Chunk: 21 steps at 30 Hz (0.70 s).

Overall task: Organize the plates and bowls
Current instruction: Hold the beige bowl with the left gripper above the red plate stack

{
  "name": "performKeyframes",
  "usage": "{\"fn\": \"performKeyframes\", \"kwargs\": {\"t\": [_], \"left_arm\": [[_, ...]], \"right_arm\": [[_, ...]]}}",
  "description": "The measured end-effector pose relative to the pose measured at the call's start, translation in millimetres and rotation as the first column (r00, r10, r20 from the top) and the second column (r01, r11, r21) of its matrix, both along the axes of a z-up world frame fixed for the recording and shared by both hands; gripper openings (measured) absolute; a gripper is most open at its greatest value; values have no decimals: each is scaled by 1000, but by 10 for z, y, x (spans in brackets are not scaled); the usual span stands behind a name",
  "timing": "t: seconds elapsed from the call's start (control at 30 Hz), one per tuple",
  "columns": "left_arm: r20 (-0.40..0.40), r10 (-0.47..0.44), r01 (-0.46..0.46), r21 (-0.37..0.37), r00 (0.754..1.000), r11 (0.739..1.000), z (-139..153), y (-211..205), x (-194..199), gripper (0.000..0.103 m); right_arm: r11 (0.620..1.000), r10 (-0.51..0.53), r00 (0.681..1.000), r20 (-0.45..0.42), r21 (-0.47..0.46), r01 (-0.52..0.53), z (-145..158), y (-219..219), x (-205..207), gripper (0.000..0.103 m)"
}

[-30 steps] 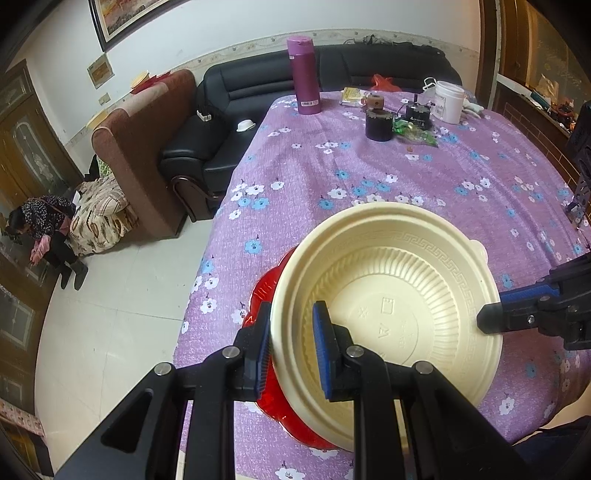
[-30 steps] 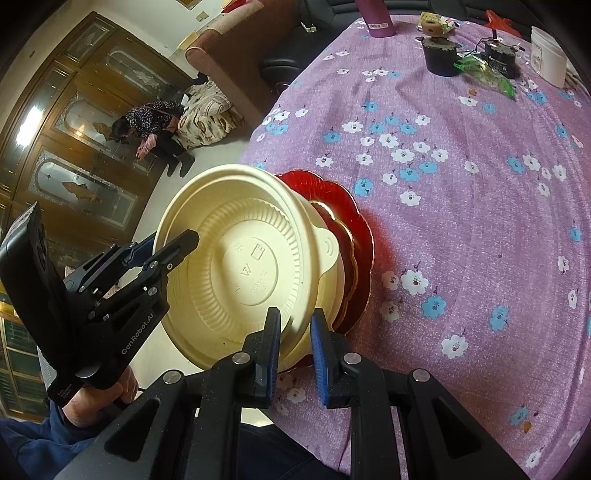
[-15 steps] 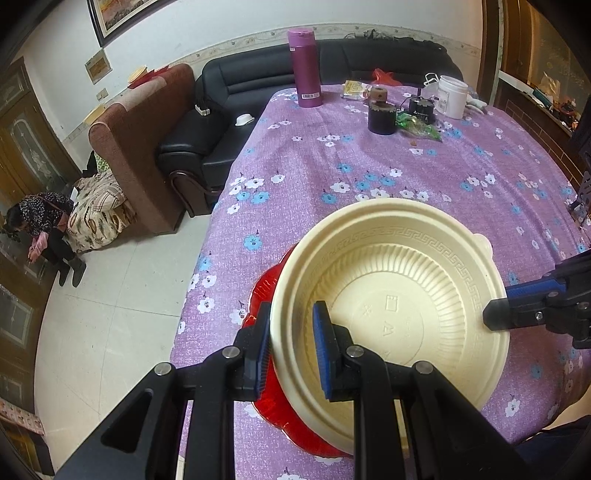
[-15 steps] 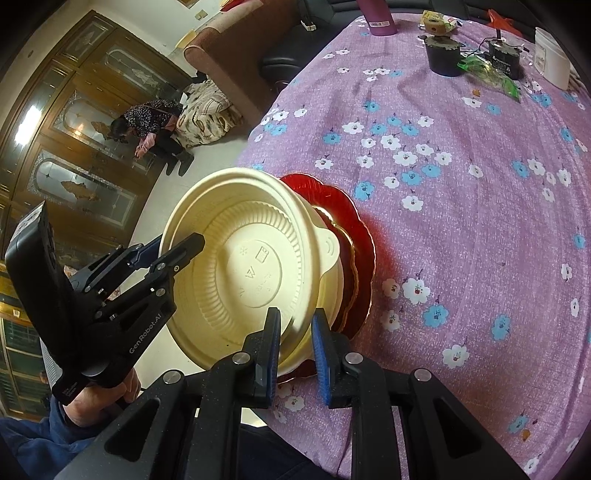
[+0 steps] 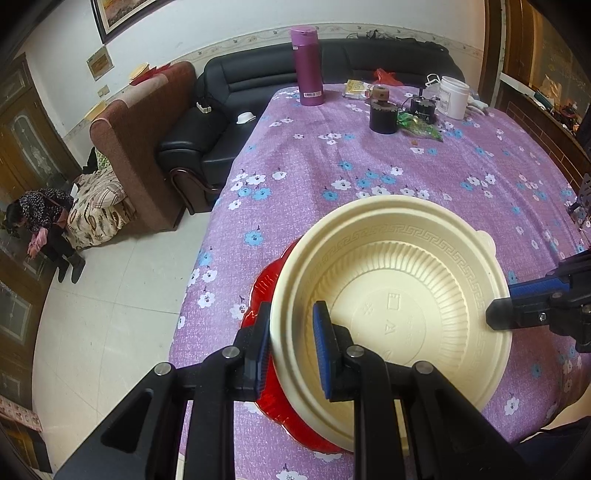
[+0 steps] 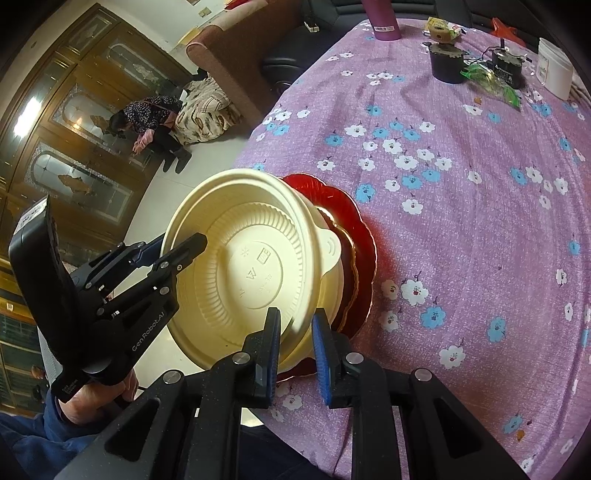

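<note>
Cream bowl (image 5: 395, 291) held tilted above red plate (image 5: 264, 291) at near table edge. Left gripper (image 5: 291, 350), right gripper (image 6: 295, 341) both clamped on rim. Risk: uneven pull flexes thin rim, bowl slips, knocks plate off edge.

We see a table under a purple floral tablecloth (image 5: 369, 177) beside a black leather sofa (image 5: 258, 81) and a brown armchair (image 5: 129, 147). The floor (image 5: 110, 314) is pale glossy tile. A white wall (image 5: 221, 33) with a patterned border strip carries a framed picture (image 5: 122, 11) and a small plaque (image 5: 99, 64). In the right wrist view we find dark wooden cabinets with decorated glass doors (image 6: 66, 122) catching a bright reflection. A person in dark clothes (image 5: 44, 225) crouches on the floor by a patterned blanket (image 5: 96, 218).
</note>
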<state>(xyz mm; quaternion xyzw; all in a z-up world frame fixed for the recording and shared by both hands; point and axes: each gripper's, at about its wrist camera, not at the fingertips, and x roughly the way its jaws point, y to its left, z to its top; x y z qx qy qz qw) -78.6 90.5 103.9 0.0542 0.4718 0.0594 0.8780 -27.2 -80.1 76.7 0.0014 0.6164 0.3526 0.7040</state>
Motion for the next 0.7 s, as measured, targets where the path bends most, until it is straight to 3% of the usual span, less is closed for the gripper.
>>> {"fn": "performKeyframes", "kwargs": {"t": [0.53, 0.7], "left_arm": [[4, 0, 0, 1, 1000, 1000, -14, -11, -48, 25], [12, 5, -5, 11, 1000, 1000, 34, -42, -89, 35]], "right_arm": [[1000, 14, 999, 42, -12, -13, 73, 7, -69, 21], [1000, 16, 999, 48, -9, -16, 92, 0, -101, 21]]}}
